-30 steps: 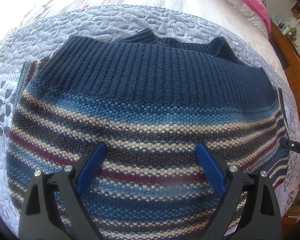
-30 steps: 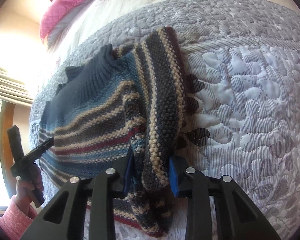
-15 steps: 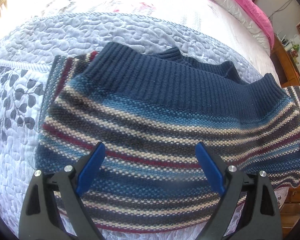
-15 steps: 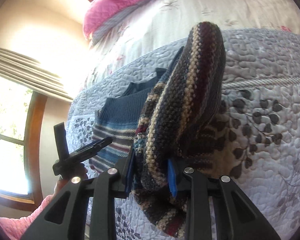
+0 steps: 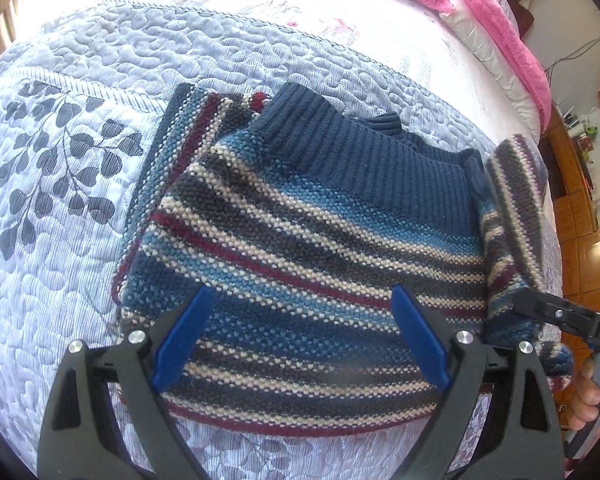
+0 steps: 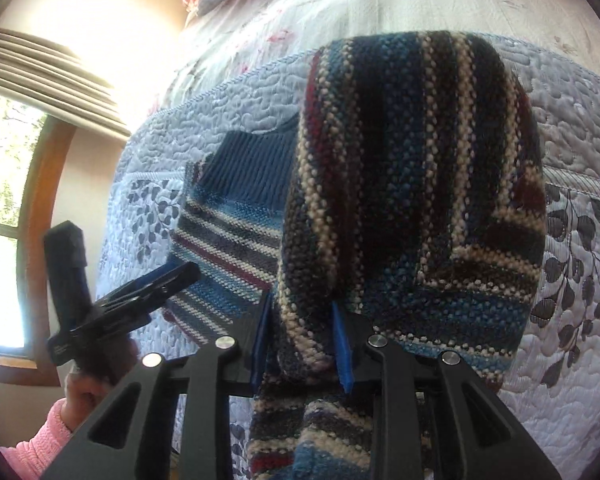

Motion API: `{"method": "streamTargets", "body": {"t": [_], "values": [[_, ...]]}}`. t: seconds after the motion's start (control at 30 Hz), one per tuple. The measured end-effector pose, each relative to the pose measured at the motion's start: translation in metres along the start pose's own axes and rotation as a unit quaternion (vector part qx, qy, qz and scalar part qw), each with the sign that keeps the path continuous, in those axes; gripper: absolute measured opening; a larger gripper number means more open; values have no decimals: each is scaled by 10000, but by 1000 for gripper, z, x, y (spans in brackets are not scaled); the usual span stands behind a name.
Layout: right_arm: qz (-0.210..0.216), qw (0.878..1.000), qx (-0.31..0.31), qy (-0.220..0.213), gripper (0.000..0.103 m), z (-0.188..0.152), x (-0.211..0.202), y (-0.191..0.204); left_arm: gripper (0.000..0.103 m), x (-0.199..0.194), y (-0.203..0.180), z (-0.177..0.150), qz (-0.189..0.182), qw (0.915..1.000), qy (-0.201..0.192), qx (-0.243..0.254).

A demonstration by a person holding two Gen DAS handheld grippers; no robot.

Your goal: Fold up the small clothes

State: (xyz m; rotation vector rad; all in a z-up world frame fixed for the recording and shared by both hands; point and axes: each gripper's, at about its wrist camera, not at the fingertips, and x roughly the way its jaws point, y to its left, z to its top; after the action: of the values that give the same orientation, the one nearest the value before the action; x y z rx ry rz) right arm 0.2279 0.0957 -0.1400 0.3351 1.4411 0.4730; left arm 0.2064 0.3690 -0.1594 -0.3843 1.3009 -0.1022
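A striped knit sweater [image 5: 320,240] was laid on the quilt [image 5: 80,240] of a bed, near its near edge, with the ribbed navy hem turned toward the far side. One sleeve was seen folded under the body on the left, its stripes showing beyond the edge of the knit.

The left tongs [image 5: 300,340] were held spread wide above the lower part of the sweater, nothing being gripped between the blue pads [image 5: 180,336]. From the right wrist view the left tongs [image 6: 180,276] were seen just beside the sweater's near corner, held by a hand in a pink sleeve [image 6: 44,444].

The right tongs [image 6: 300,344] were clenched on a thick fold of the sweater [image 6: 412,200], which was lifted off the quilt [image 6: 580,280] and draped in front of the camera, with more knit hanging below the pads. In the left wrist view the right tongs [image 5: 528,300] were seen at the sweater's right edge, where the raised sleeve part stood up from the bed.

A pink pillow [image 5: 492,12] was visible at the far end of the bed, and a window [image 6: 4,200] at the left of the right wrist view.
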Motion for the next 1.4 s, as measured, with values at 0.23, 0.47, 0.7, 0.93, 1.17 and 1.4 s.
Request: {"method": "streamTargets", "body": {"t": [0.23,0.47,0.7,0.93,1.17,1.4], "values": [[203,9992,302,171,30,-1,35,-13,90,-5,-4,2,-146,9999,-25,37],[642,9974,279,-193,59,-11,-19,-22,90,0,-24,4,-653,9977,142,-58],[180,9946,606,-827,59,-41,-85,-72,90,27,-72,0,-1272,9903,553,-60],[-209,9926,924,-757,59,-64,-97,-130,90,59,-109,-12,-1321,9874,870,33],[-202,9931,928,-690,59,-76,-83,-135,89,71,-128,-13,-1361,9862,944,-66],[-199,9930,930,-701,59,-82,-86,-139,85,84,-149,-23,-1923,9740,1129,-407]]}}
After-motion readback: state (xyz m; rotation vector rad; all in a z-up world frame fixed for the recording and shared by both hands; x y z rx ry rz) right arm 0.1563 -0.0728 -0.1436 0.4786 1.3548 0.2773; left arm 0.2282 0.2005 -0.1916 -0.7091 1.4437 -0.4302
